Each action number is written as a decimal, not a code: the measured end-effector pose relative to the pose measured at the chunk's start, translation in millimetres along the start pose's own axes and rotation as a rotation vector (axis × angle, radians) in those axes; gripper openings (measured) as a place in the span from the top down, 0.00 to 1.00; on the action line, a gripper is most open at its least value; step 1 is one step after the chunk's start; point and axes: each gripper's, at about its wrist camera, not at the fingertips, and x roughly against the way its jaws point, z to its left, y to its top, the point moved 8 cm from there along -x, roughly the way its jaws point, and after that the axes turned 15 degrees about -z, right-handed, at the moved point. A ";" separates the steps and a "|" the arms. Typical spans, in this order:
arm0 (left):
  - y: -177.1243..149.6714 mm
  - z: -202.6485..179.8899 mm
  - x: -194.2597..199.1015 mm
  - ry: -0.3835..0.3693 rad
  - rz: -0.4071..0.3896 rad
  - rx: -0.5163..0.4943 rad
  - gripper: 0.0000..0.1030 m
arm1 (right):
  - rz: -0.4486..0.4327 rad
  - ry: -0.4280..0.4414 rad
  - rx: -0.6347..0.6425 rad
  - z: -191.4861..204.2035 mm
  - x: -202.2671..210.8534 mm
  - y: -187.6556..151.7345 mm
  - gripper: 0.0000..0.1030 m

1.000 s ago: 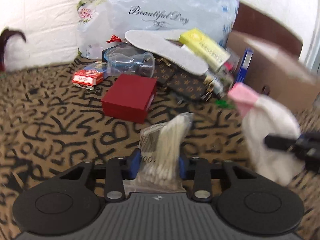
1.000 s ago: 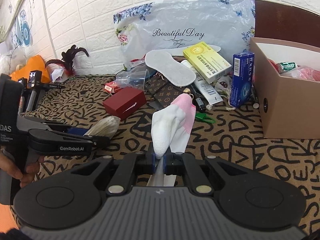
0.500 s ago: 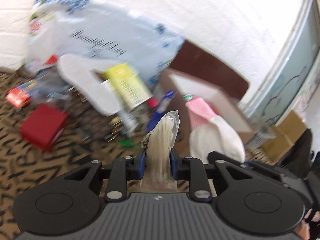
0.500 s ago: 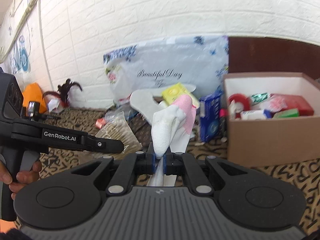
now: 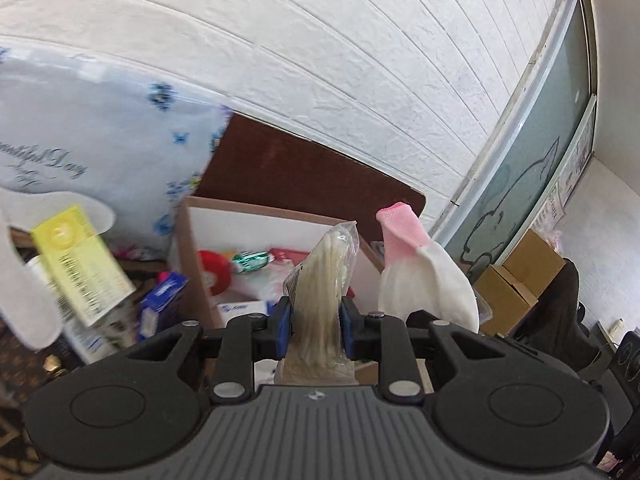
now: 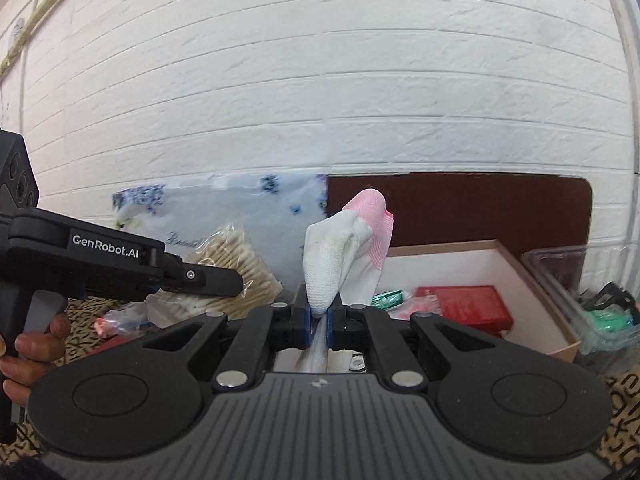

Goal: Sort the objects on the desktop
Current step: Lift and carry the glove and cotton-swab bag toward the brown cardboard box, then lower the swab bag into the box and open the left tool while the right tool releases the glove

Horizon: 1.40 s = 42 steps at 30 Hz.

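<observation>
My left gripper (image 5: 314, 326) is shut on a clear bag of cotton swabs (image 5: 322, 280) and holds it raised in front of the open cardboard box (image 5: 188, 248). My right gripper (image 6: 317, 322) is shut on a white sock with a pink cuff (image 6: 344, 254), also raised, just left of the box (image 6: 520, 280). The sock also shows in the left wrist view (image 5: 424, 280), right of the swabs. The left gripper and the swab bag (image 6: 236, 268) show at the left of the right wrist view. The box holds a red box (image 6: 464, 306), a red tape roll (image 5: 214, 274) and small packets.
A white floral plastic bag (image 5: 100, 160) leans on the brick wall. A yellow box (image 5: 76, 260), a white insole (image 5: 24, 300) and a blue box (image 5: 160, 300) lie left of the cardboard box. A clear plastic container (image 6: 580, 300) stands right of it.
Both grippers have risen and swung right toward the cardboard box, carrying the swab bag and the sock. The box interior now shows closer in both views.
</observation>
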 end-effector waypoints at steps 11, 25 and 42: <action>-11.2 -32.1 -128.5 -0.019 0.055 0.028 0.75 | 0.065 -0.111 0.091 -109.8 -66.9 -6.9 0.95; -49.6 -23.2 -204.0 0.024 0.157 -0.011 0.45 | 0.347 -0.113 0.107 -168.8 -138.0 -75.5 0.91; -37.0 -12.9 -167.3 0.121 0.118 -0.069 0.07 | 0.271 -0.146 0.181 -153.9 -107.3 -64.5 0.05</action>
